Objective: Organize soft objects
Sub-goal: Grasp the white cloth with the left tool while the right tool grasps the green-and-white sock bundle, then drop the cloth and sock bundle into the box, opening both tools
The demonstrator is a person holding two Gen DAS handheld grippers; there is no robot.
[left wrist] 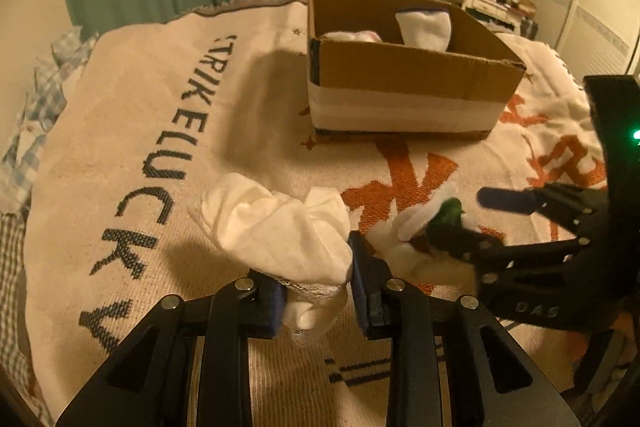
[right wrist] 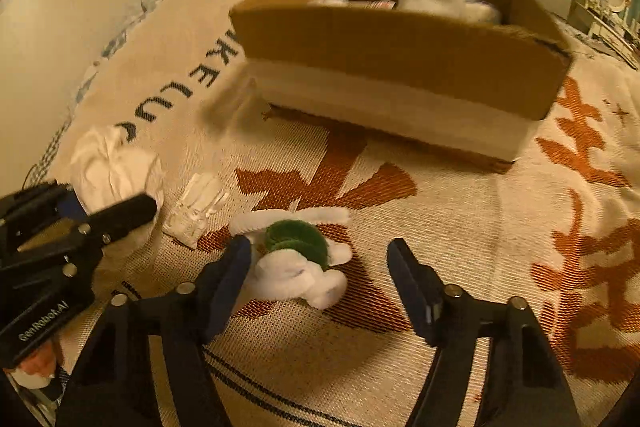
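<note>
**Two grippers gathering soft items on a bed, box waiting behind**

A dim, warm-lit bedroom with green curtains. A cream woven blanket (left wrist: 168, 131) with dark lettering and orange characters covers the bed. A cardboard box (left wrist: 400, 67) sits in the upper centre of both views, already holding white soft items (left wrist: 426, 27).

In the lower centre of the left wrist view, the left gripper (left wrist: 316, 291) is clamped on a bunched white cloth (left wrist: 276, 227), its blue pads pressing the cloth's gathered end.

In the right wrist view, the right gripper (right wrist: 320, 279) is spread wide around a small white plush with a green patch (right wrist: 296, 255), lying on the blanket at lower centre. One finger touches or nearly touches the plush; the other stands apart. A small clear plastic piece (right wrist: 196, 207) lies just beside it, to the left.

The step in hand appears to be grasping the plush. Centring it between the fingers and closing on its body, not a limb, should give a secure hold without snagging the blanket.
</note>
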